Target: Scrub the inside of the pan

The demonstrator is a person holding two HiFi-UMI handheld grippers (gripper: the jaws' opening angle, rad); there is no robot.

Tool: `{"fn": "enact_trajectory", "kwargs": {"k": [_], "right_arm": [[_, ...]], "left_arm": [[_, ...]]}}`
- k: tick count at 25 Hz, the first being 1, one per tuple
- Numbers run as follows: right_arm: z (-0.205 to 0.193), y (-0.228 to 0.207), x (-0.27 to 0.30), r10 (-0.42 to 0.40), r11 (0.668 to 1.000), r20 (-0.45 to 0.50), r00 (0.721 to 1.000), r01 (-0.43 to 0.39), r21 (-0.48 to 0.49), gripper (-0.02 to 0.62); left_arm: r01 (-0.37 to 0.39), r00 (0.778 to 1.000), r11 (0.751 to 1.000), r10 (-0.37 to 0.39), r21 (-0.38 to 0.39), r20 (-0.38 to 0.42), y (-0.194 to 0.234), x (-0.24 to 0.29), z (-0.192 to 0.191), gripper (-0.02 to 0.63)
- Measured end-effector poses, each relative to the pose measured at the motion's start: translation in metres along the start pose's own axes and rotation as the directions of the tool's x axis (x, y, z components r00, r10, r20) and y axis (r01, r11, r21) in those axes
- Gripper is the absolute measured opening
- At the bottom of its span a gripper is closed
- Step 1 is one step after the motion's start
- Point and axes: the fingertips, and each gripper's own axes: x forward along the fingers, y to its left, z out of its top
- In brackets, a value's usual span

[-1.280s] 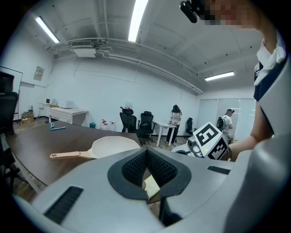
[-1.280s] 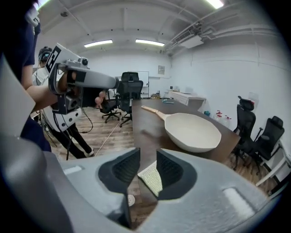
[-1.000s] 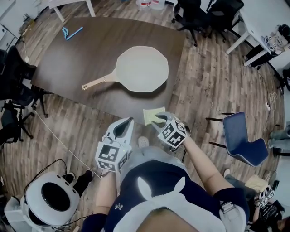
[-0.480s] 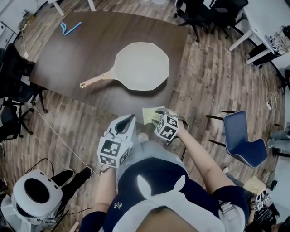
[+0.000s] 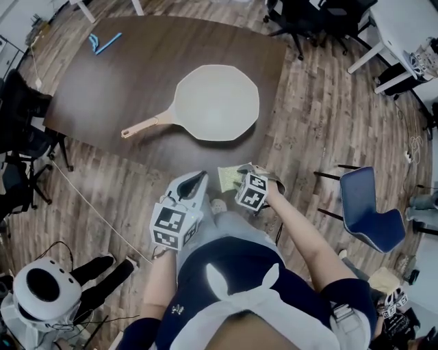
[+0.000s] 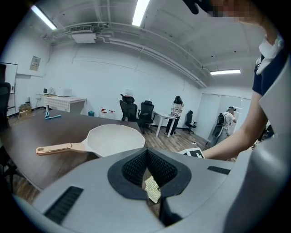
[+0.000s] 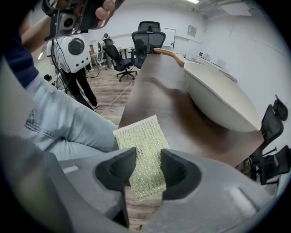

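The cream pan (image 5: 217,102) lies on the dark table (image 5: 137,75), its wooden handle (image 5: 140,126) pointing left. A yellow-green scrub sponge (image 5: 226,176) rests at the table's near edge, partly overhanging it. My right gripper (image 5: 239,175) is at the sponge. In the right gripper view its jaws stand wide apart (image 7: 144,170), and the sponge (image 7: 143,145) lies between them, with the pan (image 7: 218,98) beyond. My left gripper (image 5: 195,179) hovers shut and empty beside the sponge. In the left gripper view (image 6: 146,164) the pan (image 6: 113,139) sits ahead.
A blue tool (image 5: 104,42) lies at the table's far left corner. A blue chair (image 5: 366,205) stands to the right, black office chairs (image 5: 301,20) behind the table, and a white round machine (image 5: 44,290) on the floor at lower left. My jeans leg (image 7: 63,123) is close to the sponge.
My right gripper has shifted a little left and turned over the sponge. The left gripper has stayed shut in much the same place.
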Motion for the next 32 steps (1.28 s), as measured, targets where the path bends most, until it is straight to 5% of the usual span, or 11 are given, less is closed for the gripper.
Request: {"fn": "enact_trajectory", "kwargs": {"k": [7,15,32], "right_arm": [[0.001,-0.001,0.002,0.066,0.991,0.004,0.998,-0.066,0.113,0.133],[0.007,-0.005,0.003,0.050,0.982,0.044,0.998,-0.057,0.179,0.017],[0.036,-0.024,-0.025,0.064,0.949,0.108,0.992,-0.094,0.302,0.006]], "left_arm": [[0.003,1.000,1.000,-0.003,-0.010,-0.022,0.007,0.007,-0.006,0.005],[0.024,0.999,0.999,-0.024,-0.029,-0.028,0.033,0.019,0.002,0.005],[0.062,0.989,0.998,-0.057,0.031,-0.135,0.087,0.053,0.007,0.005]]}}
